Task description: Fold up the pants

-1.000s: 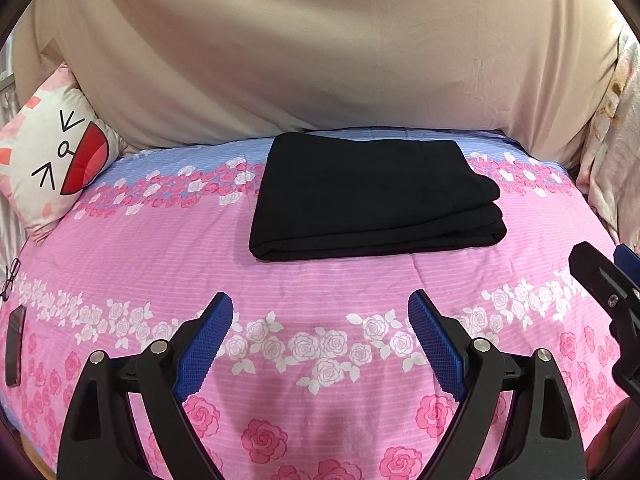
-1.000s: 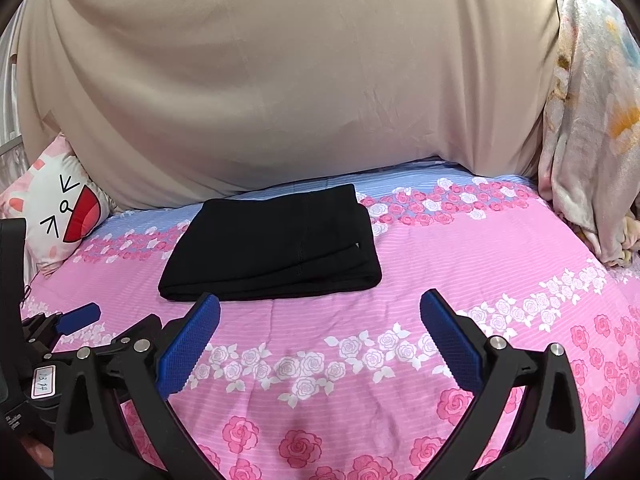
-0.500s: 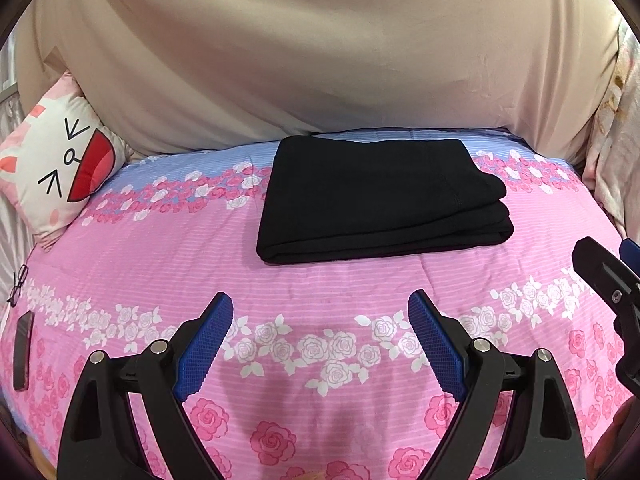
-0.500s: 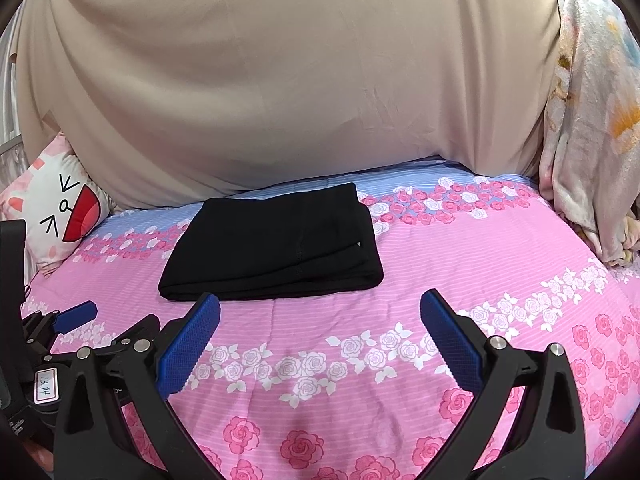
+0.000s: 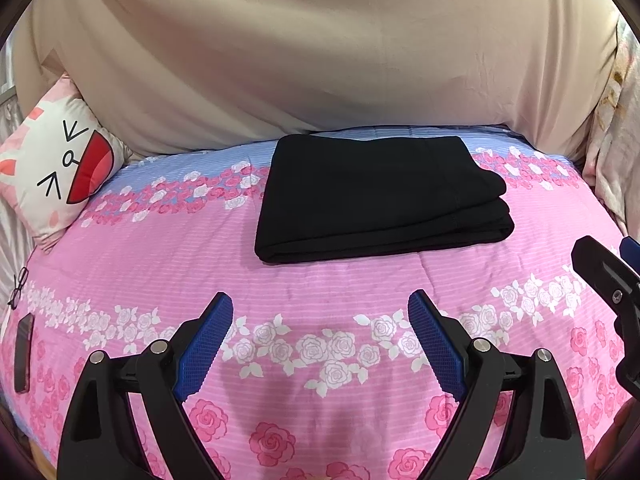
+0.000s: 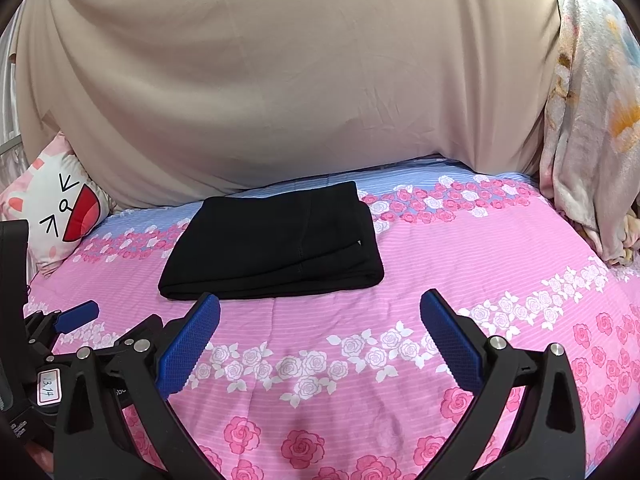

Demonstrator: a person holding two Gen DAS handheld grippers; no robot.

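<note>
Hidden and cut-off parts around the bed

The right gripper (image 5: 612, 280) enters the left wrist view only as a black finger and a sliver of blue pad at the right edge — the rest is cut off; likewise the left gripper (image 6: 76, 316) shows in the right wrist view as one blue pad tip among black parts, its label partly covered. The inner layers of the folded black pants (image 5: 380, 196) cannot be seen. The cartoon cushion (image 5: 56, 172) is cropped at the left rim. A dark flat object (image 5: 23, 352) and thin glasses (image 5: 18, 286) beside it are too small to tell — both sit in the warped margin. The patterned blanket (image 6: 592, 120) runs out of frame.
</note>
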